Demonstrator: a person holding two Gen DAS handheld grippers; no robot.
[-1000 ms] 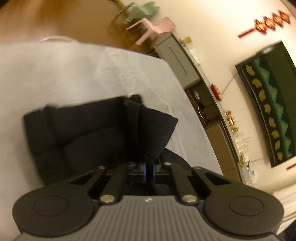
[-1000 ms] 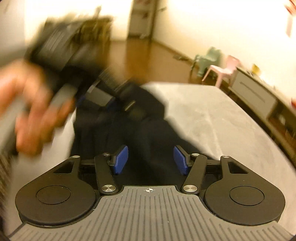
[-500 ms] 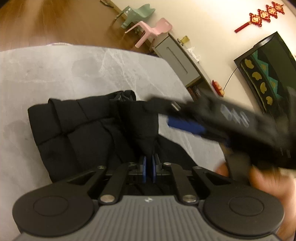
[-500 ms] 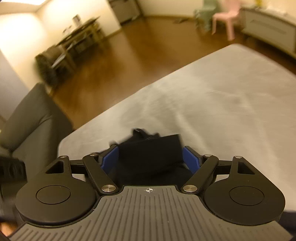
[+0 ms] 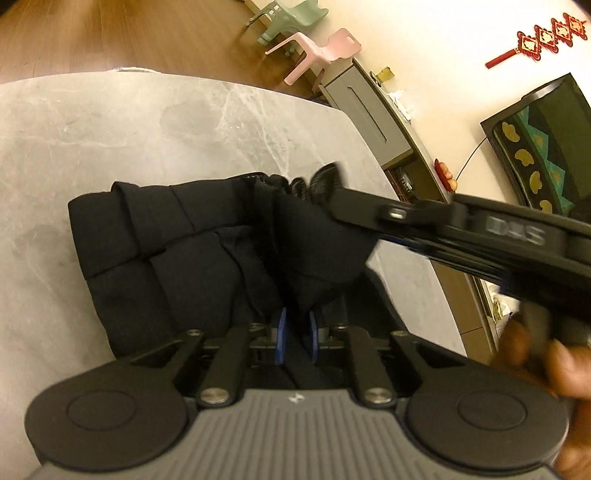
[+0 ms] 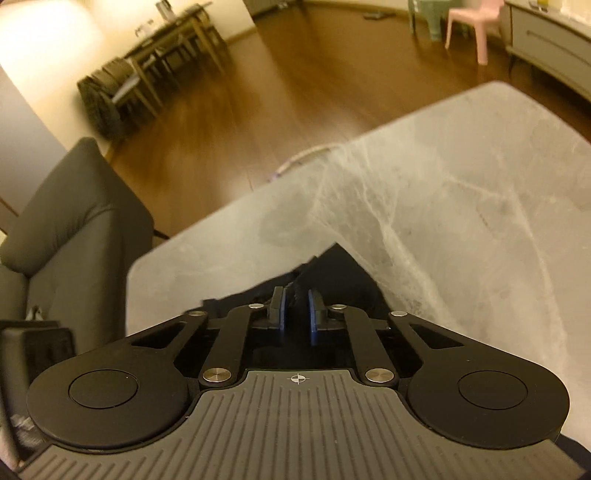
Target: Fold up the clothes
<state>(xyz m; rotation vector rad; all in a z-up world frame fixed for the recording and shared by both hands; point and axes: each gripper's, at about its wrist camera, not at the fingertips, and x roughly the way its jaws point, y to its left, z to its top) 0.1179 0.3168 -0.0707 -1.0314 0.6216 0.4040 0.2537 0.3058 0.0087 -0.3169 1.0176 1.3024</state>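
Warm yellow light over a brown wood floor (image 6: 295, 85). A grey marbled table (image 6: 461, 192) fills the foreground. Off its left edge, a dark grey sofa (image 6: 70, 229). Far back, a dining table with chairs (image 6: 155, 70) by a pale wall. A pink chair (image 5: 317, 51) and green chair (image 5: 288, 18) stand near a grey sideboard (image 5: 373, 114). Red knot ornament (image 5: 539, 37) hangs on the wall.

Right tongs (image 5: 332, 192) tips hidden in black garment (image 5: 177, 251).
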